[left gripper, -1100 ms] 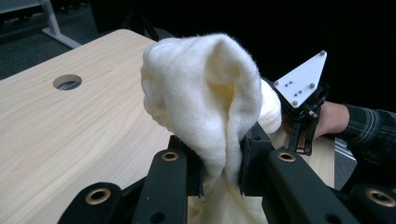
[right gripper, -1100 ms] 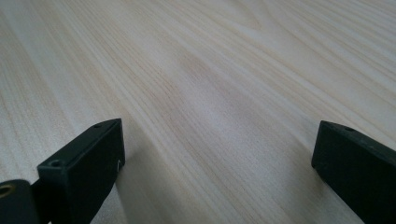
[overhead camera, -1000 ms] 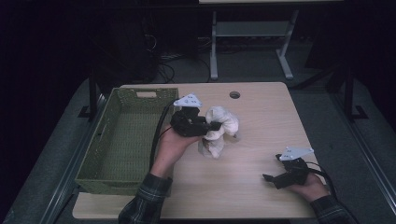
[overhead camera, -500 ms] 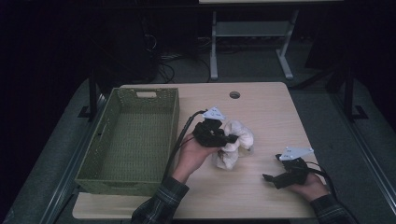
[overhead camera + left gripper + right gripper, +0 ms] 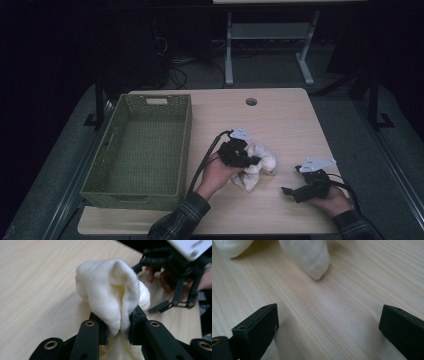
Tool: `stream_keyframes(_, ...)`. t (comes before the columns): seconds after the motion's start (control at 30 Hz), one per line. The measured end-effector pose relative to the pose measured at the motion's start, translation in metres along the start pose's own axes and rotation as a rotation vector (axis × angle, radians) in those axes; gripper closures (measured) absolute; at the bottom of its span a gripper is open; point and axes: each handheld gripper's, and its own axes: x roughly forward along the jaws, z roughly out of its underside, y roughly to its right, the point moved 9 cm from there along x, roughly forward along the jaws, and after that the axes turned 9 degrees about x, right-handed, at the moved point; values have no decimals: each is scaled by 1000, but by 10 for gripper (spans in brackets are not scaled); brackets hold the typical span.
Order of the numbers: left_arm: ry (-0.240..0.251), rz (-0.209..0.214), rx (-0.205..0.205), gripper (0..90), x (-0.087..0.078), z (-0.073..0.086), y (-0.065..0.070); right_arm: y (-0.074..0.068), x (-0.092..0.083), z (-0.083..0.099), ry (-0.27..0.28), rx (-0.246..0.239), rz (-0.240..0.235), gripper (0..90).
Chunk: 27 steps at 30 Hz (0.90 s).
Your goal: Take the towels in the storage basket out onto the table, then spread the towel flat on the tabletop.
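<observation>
I've brought the cloth (image 5: 112, 295) down onto the worktop (image 5: 280, 120) – left hand-held gripper (image 5: 117, 327) clamped on it (right hand-held gripper (image 5: 328, 322) agape) – basket (image 5: 145, 145) unfilled.

Basket (image 5: 140, 150) lies left of cloth (image 5: 255, 167) (both on table (image 5: 280, 120)).

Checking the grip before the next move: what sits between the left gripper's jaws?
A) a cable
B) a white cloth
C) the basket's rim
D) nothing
B: in the left gripper view, the left gripper has its jaws pressed on a fold of the white cloth.
</observation>
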Motion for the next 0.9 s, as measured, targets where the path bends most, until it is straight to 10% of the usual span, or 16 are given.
stream_keyframes(0.27, 20, -68, 7, 435, -14, -4, -2, -1, 0, 0, -1, 1, -2, 22)
stream_keyframes(0.77, 17, -112, -17, 434, -40, 29, 11, 0, 0, 0, -4, 0, -3, 30)
stream_keyframes(0.9, -1, -127, -51, 435, -34, 45, 13, 0, -6, -4, -21, 13, -6, 203)
